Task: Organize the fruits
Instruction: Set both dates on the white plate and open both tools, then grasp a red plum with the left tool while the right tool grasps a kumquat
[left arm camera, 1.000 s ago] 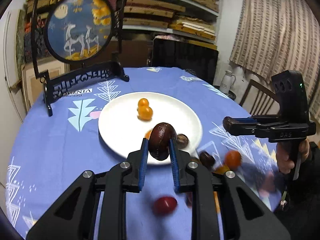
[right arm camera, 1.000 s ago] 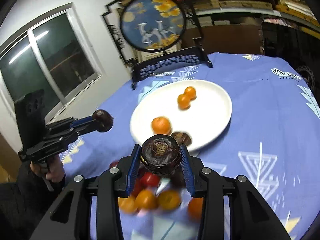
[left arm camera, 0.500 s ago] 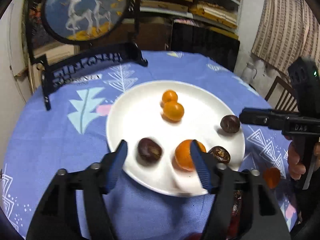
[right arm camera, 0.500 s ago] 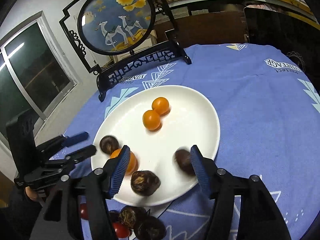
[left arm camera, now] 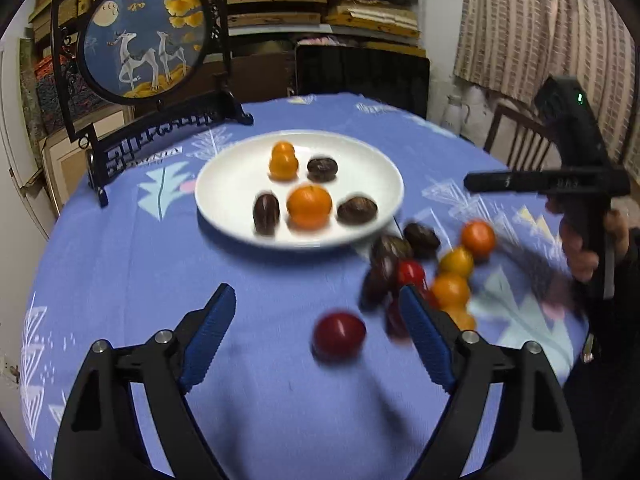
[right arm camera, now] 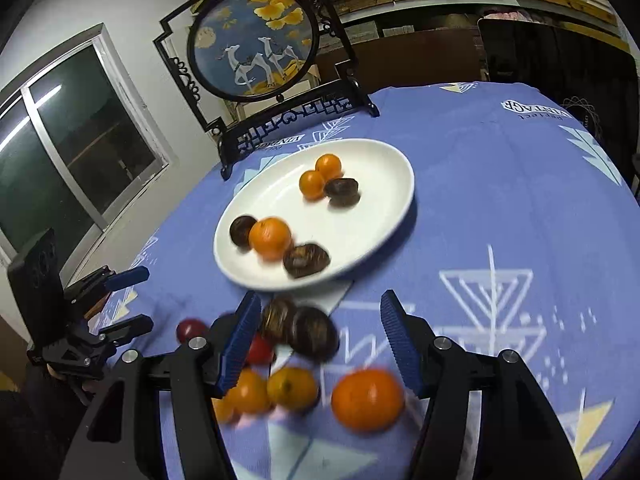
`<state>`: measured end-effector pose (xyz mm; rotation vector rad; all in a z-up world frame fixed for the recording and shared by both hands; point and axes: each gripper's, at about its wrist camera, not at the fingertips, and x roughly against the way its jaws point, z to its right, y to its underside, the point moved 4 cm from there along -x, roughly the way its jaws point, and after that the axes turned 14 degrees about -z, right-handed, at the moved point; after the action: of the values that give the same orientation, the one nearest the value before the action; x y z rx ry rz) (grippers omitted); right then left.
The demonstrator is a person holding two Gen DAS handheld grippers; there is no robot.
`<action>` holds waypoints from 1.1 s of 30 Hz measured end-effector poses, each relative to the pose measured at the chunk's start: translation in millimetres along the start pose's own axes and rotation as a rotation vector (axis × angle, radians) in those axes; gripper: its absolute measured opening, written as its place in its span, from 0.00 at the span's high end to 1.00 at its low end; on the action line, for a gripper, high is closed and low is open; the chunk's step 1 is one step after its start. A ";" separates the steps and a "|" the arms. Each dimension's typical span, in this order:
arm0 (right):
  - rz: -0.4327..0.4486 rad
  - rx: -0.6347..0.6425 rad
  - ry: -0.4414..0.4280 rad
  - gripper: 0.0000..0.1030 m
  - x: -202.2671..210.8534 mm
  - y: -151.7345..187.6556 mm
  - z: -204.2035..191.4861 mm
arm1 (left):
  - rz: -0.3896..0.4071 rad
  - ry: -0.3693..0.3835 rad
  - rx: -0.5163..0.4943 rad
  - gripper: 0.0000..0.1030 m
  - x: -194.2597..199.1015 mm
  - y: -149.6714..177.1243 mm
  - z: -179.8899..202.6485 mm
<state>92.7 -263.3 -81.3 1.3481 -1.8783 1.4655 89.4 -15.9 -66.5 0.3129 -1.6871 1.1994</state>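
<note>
A white plate (left arm camera: 240, 172) (right arm camera: 372, 208) on the blue tablecloth holds two small oranges (left arm camera: 283, 160), a bigger orange (left arm camera: 309, 205) (right arm camera: 270, 238) and three dark brown fruits (left arm camera: 357, 210) (right arm camera: 306, 260). Loose dark fruits (right arm camera: 312, 332), oranges (left arm camera: 450, 290) (right arm camera: 368, 398) and red fruits (left arm camera: 339, 335) lie in a blurred pile in front of the plate. My left gripper (left arm camera: 314, 296) (right arm camera: 140, 300) hovers over the cloth near the red fruit, its jaws opening and gripping nothing. The right gripper (right arm camera: 320, 300) (left arm camera: 472, 182) stands open above the pile, pads clear of the dark fruits below.
A round deer picture in a black stand (left arm camera: 144, 40) (right arm camera: 256, 40) rises behind the plate. A wooden chair (left arm camera: 516, 132) and a white jug (left arm camera: 456, 112) stand past the table's right edge. A window (right arm camera: 80, 128) and stacked shelves line the walls.
Both grippers held a dark fruit a second ago, let them go onto the plate, then drew back and down toward the loose pile with jaws open.
</note>
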 end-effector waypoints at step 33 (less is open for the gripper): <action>-0.086 0.039 0.209 0.39 -10.8 39.9 6.1 | 0.030 0.074 0.031 0.65 -15.5 18.8 12.5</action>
<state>64.8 -264.6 -112.4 1.2242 -1.6490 1.5423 76.7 -22.1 -90.0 0.2602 -1.6162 1.2456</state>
